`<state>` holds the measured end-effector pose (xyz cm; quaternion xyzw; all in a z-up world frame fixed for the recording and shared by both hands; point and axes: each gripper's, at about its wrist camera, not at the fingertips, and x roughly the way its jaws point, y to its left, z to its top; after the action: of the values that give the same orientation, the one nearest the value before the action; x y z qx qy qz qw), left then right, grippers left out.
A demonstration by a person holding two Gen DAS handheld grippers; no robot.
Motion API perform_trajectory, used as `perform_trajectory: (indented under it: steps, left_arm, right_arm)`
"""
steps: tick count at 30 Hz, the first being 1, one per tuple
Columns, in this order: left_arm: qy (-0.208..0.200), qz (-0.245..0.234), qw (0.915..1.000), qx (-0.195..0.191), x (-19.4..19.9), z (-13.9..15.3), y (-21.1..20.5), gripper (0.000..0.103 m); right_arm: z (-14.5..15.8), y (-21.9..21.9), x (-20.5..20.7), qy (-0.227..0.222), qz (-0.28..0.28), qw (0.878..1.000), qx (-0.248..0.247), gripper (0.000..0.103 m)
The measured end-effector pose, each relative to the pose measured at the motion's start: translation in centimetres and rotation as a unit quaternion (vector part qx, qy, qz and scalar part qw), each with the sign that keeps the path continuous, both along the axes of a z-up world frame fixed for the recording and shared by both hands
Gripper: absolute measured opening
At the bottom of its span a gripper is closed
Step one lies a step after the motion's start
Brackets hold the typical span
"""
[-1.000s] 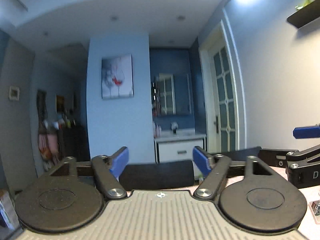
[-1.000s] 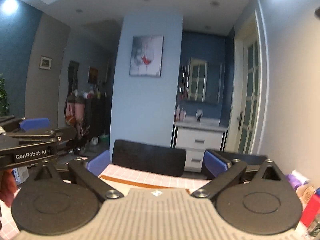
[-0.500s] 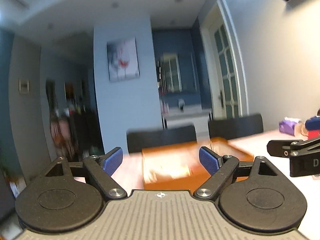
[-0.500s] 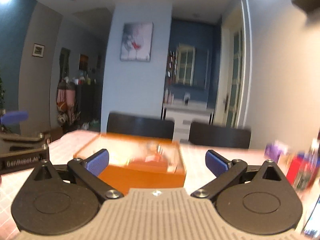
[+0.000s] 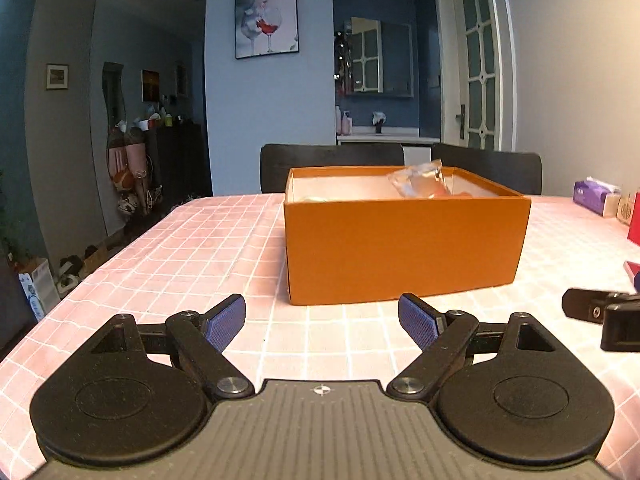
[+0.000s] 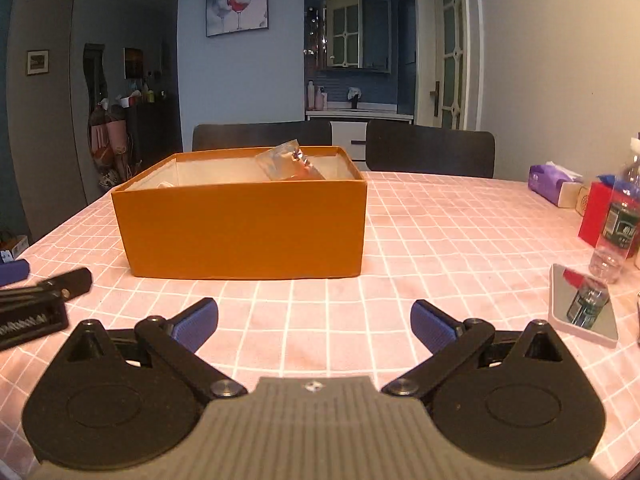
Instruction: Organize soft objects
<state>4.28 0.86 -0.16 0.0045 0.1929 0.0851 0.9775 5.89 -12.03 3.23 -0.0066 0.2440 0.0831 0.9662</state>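
We take the orange box (image 6: pixel 244 232) as our landmark. It stands open-topped on the pink checked tablecloth (image 6: pixel 440 232), and inside it, toward the far right corner, a clear plastic packet (image 6: pixel 290 162) pokes above the rim; what else lies in the box we cannot make out.

In front of the box's near wall a bare strip of cloth runs the whole width, and both our tools hang over it. Our left gripper (image 5: pixel 322 322) sits before the box's near left corner, its blue pads (image 5: pixel 224 322) spread wide with nothing between them. Our right gripper (image 6: pixel 314 322) faces the near wall more squarely, pads likewise parted and empty.

To the right of the box the cloth stays open for a good stretch before a purple tissue pack (image 6: pixel 550 184), a red carton (image 6: pixel 600 212), a water bottle (image 6: pixel 616 224) with a green label we cannot read, and a small mirror (image 6: pixel 582 306) lying flat. Behind the box stand two dark chair backs (image 6: pixel 430 148). To its left the table edge (image 5: pixel 132 236) falls away to the floor.

On the left tool's body, seen from the right wrist, blurred white lettering ends in "Robot.AI".
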Motion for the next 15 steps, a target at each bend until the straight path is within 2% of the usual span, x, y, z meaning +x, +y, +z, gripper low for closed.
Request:
perform_trajectory:
  steps: [7, 15]
  left_arm:
    - [0.01, -0.004, 0.9999, 0.009, -0.4, -1.2, -1.0, 0.101]
    - [0.015, -0.004, 0.9998, 0.01, -0.3, -1.3, -0.9, 0.101]
  right_arm:
    - [-0.9, 0.0, 0.2, 0.006, 0.007, 1.0, 0.003, 0.1]
    - [-1.3, -0.2, 1.0, 0.013, 0.005, 1.0, 0.006, 0.1]
